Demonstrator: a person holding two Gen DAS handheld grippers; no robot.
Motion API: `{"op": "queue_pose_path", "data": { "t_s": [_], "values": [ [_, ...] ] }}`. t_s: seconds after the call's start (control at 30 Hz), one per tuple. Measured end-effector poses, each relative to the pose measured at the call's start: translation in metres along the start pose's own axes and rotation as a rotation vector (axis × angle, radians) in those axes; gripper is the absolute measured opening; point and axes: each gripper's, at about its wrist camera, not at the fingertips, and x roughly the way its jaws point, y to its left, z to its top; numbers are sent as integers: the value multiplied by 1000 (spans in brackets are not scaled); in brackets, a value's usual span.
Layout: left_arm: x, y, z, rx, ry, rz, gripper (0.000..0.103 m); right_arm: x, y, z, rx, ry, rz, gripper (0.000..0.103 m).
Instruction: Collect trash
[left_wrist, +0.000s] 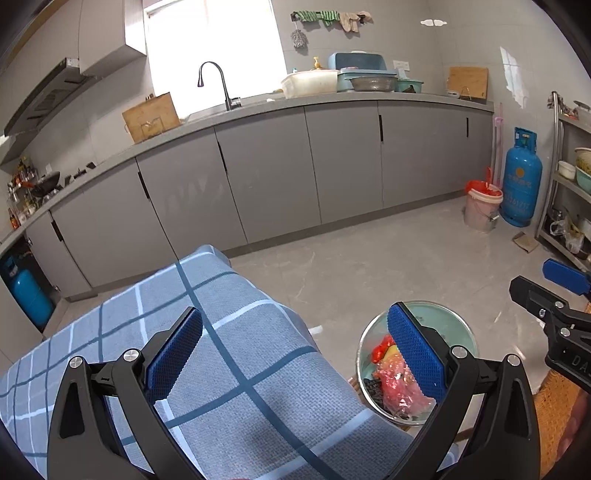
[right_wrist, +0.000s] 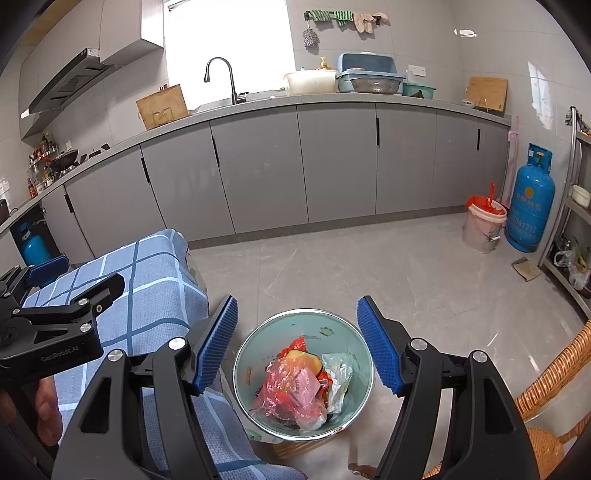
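A small round metal bin (right_wrist: 354, 347) with a pale green inside stands on the floor by the table corner. It holds crumpled trash (right_wrist: 299, 387): pink and clear plastic wrappers, red and yellow scraps. My right gripper (right_wrist: 297, 343) is open and empty, its blue pads straddling the bin from above. My left gripper (left_wrist: 295, 354) is open and empty over the table's blue checked cloth (left_wrist: 229, 369); the bin (left_wrist: 458, 325) and trash (left_wrist: 399, 384) show behind its right finger. Each gripper shows at the edge of the other's view.
Grey kitchen cabinets (right_wrist: 258, 166) with sink and faucet (right_wrist: 221, 77) run along the far wall. A white bucket with a red bag (right_wrist: 484, 221) and a blue gas cylinder (right_wrist: 532, 199) stand at the right. A wicker chair (right_wrist: 554, 376) is at right, metal shelves (left_wrist: 569, 177) beyond.
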Motion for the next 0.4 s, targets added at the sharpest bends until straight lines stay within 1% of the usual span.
{"op": "queue_pose_path", "data": {
  "t_s": [0.1, 0.2, 0.3, 0.4],
  "values": [
    [0, 1, -1, 1, -3, 3, 99, -1, 0, 1, -2, -2, -1, 72],
    [-1, 1, 0, -1, 2, 2, 99, -1, 0, 0, -2, -3, 0, 72],
    [-2, 4, 1, -14, 0, -31, 99, -2, 0, 0, -2, -3, 0, 72],
    [-3, 5, 1, -17, -3, -28, 99, -2, 1, 0, -4, -3, 0, 72]
  ]
}}
